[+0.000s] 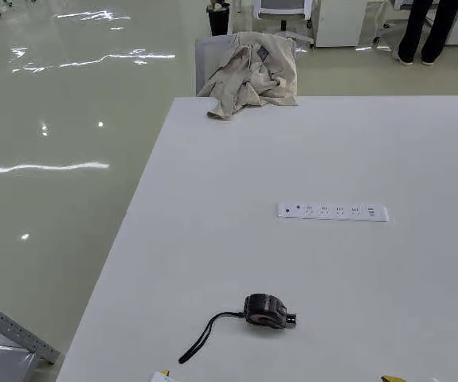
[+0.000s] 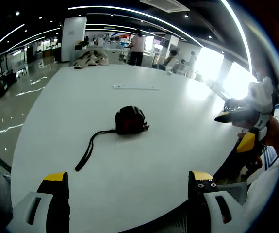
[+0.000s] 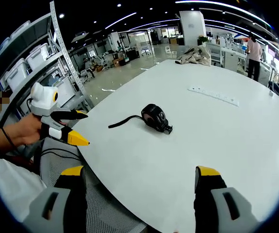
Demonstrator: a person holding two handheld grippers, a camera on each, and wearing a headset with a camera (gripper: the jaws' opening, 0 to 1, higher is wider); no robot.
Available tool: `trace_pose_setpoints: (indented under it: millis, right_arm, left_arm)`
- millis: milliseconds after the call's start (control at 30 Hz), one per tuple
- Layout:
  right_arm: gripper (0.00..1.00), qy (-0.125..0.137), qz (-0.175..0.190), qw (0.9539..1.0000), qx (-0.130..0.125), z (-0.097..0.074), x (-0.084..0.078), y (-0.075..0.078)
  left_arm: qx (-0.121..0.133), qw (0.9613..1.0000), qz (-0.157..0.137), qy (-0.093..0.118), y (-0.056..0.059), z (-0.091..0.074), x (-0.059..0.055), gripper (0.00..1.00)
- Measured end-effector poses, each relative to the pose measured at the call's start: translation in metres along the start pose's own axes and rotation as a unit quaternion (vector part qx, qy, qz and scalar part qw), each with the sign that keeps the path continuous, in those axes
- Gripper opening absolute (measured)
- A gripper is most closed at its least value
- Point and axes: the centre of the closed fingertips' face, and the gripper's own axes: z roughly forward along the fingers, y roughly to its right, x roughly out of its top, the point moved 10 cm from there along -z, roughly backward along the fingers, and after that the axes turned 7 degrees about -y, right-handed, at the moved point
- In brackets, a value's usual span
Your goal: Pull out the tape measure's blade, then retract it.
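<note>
A black tape measure [image 1: 268, 309] lies on the white table [image 1: 308, 159] near its front edge, its black wrist strap [image 1: 203, 337] trailing to the left and its blade tucked in. In the left gripper view the tape measure [image 2: 129, 120] sits ahead of my left gripper [image 2: 128, 180], which is open and holds nothing. My right gripper [image 3: 139, 172] is also open, off the table's edge, with the tape measure [image 3: 155, 116] ahead of it. Each gripper shows in the other's view: the left gripper [image 3: 84, 127] and the right gripper [image 2: 234, 128]. One yellow fingertip [image 1: 162, 375] pokes in at the head view's bottom edge.
A white power strip [image 1: 332, 212] lies mid-table beyond the tape measure. A beige jacket [image 1: 251, 73] hangs over a chair at the far edge. The table's left edge drops to a glossy floor [image 1: 53, 159]. A person [image 1: 428, 28] stands at the far right.
</note>
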Motion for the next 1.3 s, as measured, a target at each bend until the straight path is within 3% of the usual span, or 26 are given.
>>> trace_pose_setpoints:
  millis: [333, 800, 1300]
  right_arm:
    - [0.97, -0.007, -0.002, 1.0000, -0.004, -0.004, 0.000, -0.001]
    - [0.97, -0.012, -0.007, 0.9998, -0.014, -0.006, 0.001, 0.004]
    - [0.97, -0.015, 0.002, 0.9997, -0.020, -0.009, -0.005, 0.006]
  left_arm:
    - [0.000, 0.9999, -0.010, 0.013, 0.002, -0.008, 0.007, 1.00]
    - [0.001, 0.9999, -0.010, 0.013, 0.002, -0.008, 0.014, 1.00]
    - [0.004, 0.9999, -0.010, 0.006, 0.001, -0.010, 0.013, 1.00]
